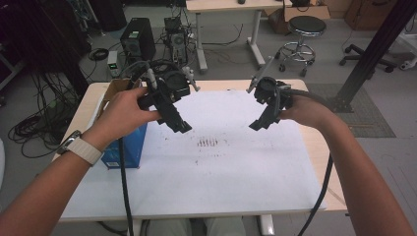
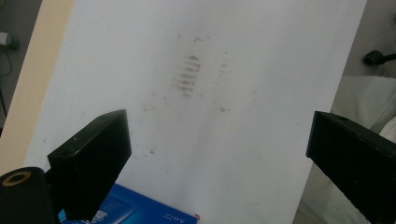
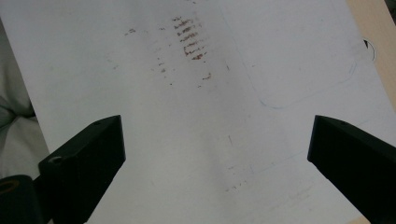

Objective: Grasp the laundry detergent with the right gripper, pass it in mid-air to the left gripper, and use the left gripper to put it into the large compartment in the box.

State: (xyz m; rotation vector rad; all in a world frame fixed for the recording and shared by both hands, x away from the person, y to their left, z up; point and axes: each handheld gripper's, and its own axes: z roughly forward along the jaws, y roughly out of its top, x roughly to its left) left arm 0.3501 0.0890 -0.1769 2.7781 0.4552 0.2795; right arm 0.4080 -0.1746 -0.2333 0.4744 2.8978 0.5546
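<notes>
Box (image 1: 129,150) — blue, at the white mat's (image 1: 221,172) left edge, just below the left gripper (image 1: 179,125); nothing holds it. Left gripper: jaws wide apart, empty, held above the mat. Right gripper (image 1: 259,123): likewise spread, empty. Risk: a low left jaw may nudge the box off the edge; the cable (image 1: 124,191) trails across it. Mat: smudged brown mid-sheet, on a wood table (image 1: 314,147). Room: stool (image 1: 301,42), computer tower (image 1: 137,39), floor cables.

Matt white sheet (image 1: 236,162), paper-like, smudged with rusty brown marks (image 1: 207,142), covers a pale wood-look table (image 1: 322,152). Blue box (image 1: 129,150) looks like glossy printed card. Both grippers' jaws are matt black, hard and smooth, seemingly plastic
</notes>
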